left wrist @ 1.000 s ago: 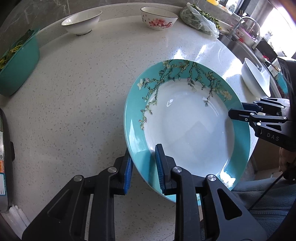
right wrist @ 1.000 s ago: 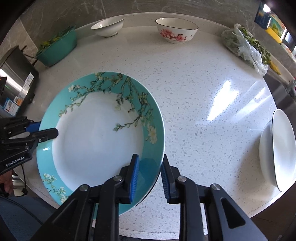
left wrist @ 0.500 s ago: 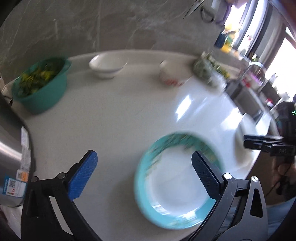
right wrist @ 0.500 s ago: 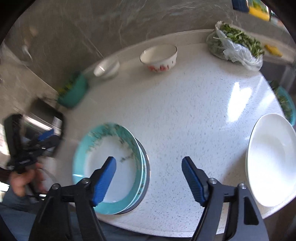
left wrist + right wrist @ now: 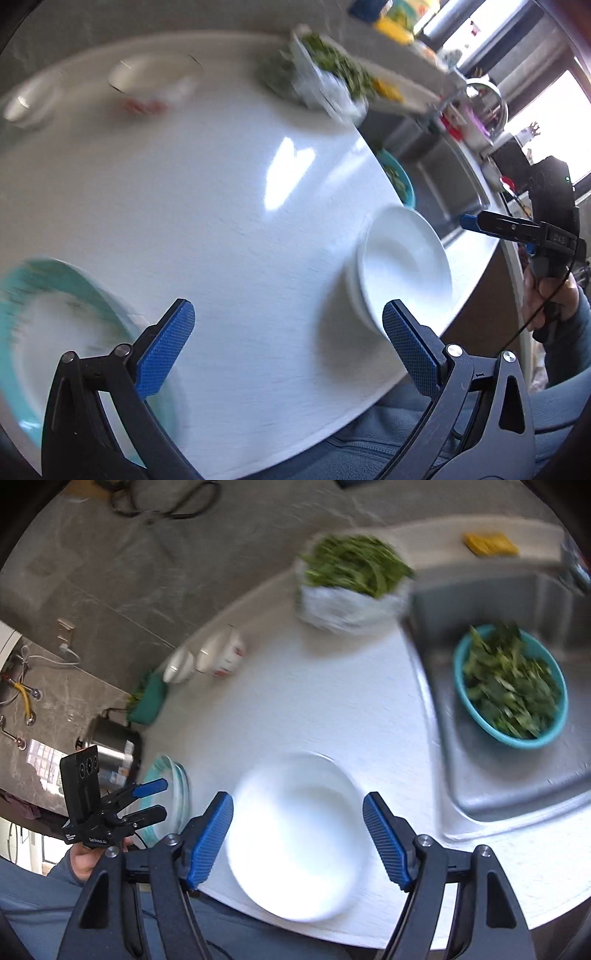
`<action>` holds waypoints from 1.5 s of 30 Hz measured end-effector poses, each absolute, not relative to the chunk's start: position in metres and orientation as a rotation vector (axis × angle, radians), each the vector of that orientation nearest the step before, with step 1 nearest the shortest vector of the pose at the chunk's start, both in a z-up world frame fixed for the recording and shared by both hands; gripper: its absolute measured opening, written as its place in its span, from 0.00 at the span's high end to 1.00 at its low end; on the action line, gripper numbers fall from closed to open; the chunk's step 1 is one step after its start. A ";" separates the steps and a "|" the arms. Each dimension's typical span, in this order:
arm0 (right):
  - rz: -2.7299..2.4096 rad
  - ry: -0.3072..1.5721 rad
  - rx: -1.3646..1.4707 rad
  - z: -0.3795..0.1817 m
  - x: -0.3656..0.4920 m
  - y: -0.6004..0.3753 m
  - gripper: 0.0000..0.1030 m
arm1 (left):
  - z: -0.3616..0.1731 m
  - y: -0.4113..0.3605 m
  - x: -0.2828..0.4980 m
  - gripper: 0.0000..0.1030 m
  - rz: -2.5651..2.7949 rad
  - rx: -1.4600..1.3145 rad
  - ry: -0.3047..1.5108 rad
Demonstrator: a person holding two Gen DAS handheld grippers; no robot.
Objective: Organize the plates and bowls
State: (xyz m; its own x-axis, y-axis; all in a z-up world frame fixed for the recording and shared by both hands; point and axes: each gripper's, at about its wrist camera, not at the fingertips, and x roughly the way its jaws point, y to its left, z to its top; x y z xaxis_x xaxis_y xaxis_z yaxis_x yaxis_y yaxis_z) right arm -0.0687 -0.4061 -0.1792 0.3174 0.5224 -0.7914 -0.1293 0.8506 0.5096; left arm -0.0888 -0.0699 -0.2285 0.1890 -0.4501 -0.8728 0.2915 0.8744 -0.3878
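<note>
Worktop: white speckled stone worktop (image 5: 207,206) with a curved front edge, grey marbled wall behind, steel sink (image 5: 517,775) at its right end.
Hard to make out: both views are smeared; the two bowls at the far edge, a plain white bowl (image 5: 179,668) and a white bowl with red flowers (image 5: 221,657), show as soft blurs (pattern unreadable).
Cut off: the teal-rimmed plates with a branch pattern (image 5: 55,332) run out of the left wrist view at lower left; from the right wrist view they read as a stack (image 5: 173,794), partly behind the left tool.
Left tool (image 5: 288,343): jaws spread wide, nothing between them, above bare worktop between the teal plates and the white ones.
Right tool (image 5: 297,834): jaws well apart, empty, over the deep white plates (image 5: 295,834) stacked near the front edge; the pads do not touch them.
Around: clear bag of green leaves (image 5: 351,583) at the back, teal basin of greens (image 5: 513,686) in the sink, a steel pot (image 5: 110,742) at left.
In the way: nothing lies between either tool and the white plates.
</note>
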 end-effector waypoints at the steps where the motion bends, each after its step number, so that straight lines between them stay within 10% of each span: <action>1: 0.444 1.191 0.391 -0.186 -0.070 -0.416 0.27 | -0.235 -0.083 -0.090 0.01 -0.513 -0.139 1.308; 5: 0.462 1.262 0.453 -0.216 -0.070 -0.441 0.32 | -0.250 -0.115 -0.089 0.02 -0.475 -0.125 1.339; 9: 0.498 1.304 0.477 -0.232 -0.075 -0.440 0.33 | -0.263 -0.131 -0.085 0.27 -0.448 -0.105 1.370; 16: 0.541 1.360 0.440 -0.247 -0.076 -0.425 0.41 | -0.288 -0.148 -0.087 0.29 -0.450 -0.106 1.409; 31: 0.537 1.429 0.418 -0.267 -0.072 -0.419 0.80 | -0.301 -0.188 -0.075 0.87 -0.490 -0.096 1.408; 45: 0.571 1.444 0.385 -0.249 -0.044 -0.386 0.81 | -0.275 -0.164 -0.058 0.90 -0.376 -0.106 1.386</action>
